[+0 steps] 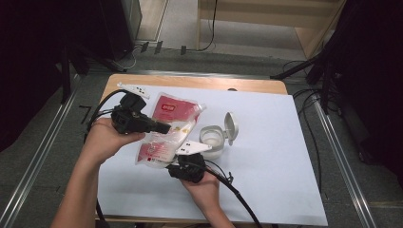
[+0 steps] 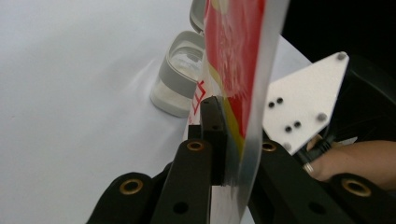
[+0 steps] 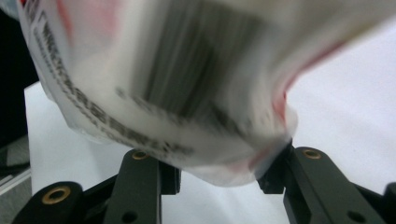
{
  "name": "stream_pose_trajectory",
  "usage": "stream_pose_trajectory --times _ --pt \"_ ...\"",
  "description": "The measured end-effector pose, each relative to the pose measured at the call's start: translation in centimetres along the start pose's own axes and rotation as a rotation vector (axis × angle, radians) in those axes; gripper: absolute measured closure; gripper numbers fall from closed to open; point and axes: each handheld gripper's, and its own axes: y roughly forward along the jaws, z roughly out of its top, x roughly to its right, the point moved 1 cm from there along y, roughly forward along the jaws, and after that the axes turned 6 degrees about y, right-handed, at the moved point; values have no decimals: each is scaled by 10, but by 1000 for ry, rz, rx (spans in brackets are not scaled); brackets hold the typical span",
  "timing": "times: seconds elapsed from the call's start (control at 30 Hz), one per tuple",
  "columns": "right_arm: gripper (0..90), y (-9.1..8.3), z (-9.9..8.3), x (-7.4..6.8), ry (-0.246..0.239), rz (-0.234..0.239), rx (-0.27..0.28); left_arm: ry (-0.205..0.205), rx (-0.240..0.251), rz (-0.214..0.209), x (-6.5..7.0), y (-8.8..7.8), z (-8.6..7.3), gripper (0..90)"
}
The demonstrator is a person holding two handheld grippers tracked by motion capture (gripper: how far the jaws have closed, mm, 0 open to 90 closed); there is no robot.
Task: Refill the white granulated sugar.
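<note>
A red and white plastic pouch (image 1: 166,123) hangs tilted above the table between both grippers. My left gripper (image 1: 164,127) comes in from the left and is shut on the pouch's side edge (image 2: 238,56), with the film pinched between its jaws (image 2: 231,140). My right gripper (image 1: 172,165) holds the pouch from below. In the right gripper view its jaws (image 3: 219,172) press on both sides of the pouch's lower end (image 3: 187,79), which carries a barcode. A small white container (image 1: 211,140) stands open just right of the pouch, its flip lid (image 1: 231,126) raised, and it appears beyond the pouch (image 2: 180,79).
A white sheet (image 1: 266,166) covers most of the wooden table. A white strip (image 1: 134,89) lies at the back left corner. Cables trail from both grippers toward the near edge. The right gripper's grey plate (image 2: 303,105) and a hand (image 2: 350,163) sit close behind the pouch.
</note>
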Motion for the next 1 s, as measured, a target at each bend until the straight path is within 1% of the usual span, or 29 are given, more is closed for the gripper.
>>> stream_pose_trajectory --times 0.03,0.07,0.13,0.17,0.2,0.27,0.3,0.33,0.37,0.4,0.43,0.47,0.53,0.57,0.63,0.67,0.7,0.73,0.77,0.8,0.83,0.93,0.97,1.0 --pt "604 -2 1 3 17 6 10 -4 12 -5 0 -3 -1 900" --pt "604 -3 1 4 14 5 10 -5 13 -4 0 -3 -1 900" --pt "605 -4 3 0 -24 -8 1 -1 20 0 1 -3 0 900" --pt "606 -3 4 -1 -41 -5 -5 -1 20 0 1 -3 0 900" --pt "606 -3 4 -1 -41 -5 -5 4 20 1 1 -3 0 900" --pt "606 -3 7 -6 -64 8 -17 10 34 1 2 -6 1 900" --pt "605 -3 8 -6 -65 16 -19 12 39 10 2 -7 2 900" --pt "601 -4 9 -6 -64 22 -19 3 50 4 2 -8 2 900" --pt "600 -4 10 -6 -57 33 -21 3 50 4 2 -8 2 900" --pt "597 -5 11 -5 -49 42 -26 -3 68 8 2 -12 2 900" --pt "597 -5 11 -5 -49 42 -26 -3 68 8 2 -12 2 900" --pt "596 -5 13 -3 -41 52 -42 -7 79 15 2 -14 2 900" --pt "596 -6 13 -2 -42 59 -44 -2 84 22 2 -15 2 900" --pt "595 -7 13 -1 -50 58 -52 -6 91 36 1 -18 2 900" --pt "596 -7 13 -1 -56 60 -57 -11 98 37 2 -19 2 900" --pt "599 -8 13 0 -71 56 -63 -7 111 47 2 -22 2 900" --pt "599 -8 13 0 -71 56 -63 -7 111 47 2 -22 2 900" --pt "602 -9 13 0 -78 46 -70 -11 117 70 1 -24 2 900" --pt "602 -9 13 0 -78 46 -70 -11 117 70 1 -24 2 900" --pt "602 -10 13 1 -80 47 -74 -15 123 96 -1 -26 2 900" --pt "603 -11 13 1 -85 46 -75 -19 128 105 -2 -27 1 900" --pt "597 -14 13 3 -82 72 -92 -28 137 110 -5 -29 -1 900" --pt "586 -14 13 4 -87 82 -98 -28 138 113 -7 -30 -1 900" --pt "584 -14 13 5 -100 79 -106 -33 139 120 -7 -30 -2 900"
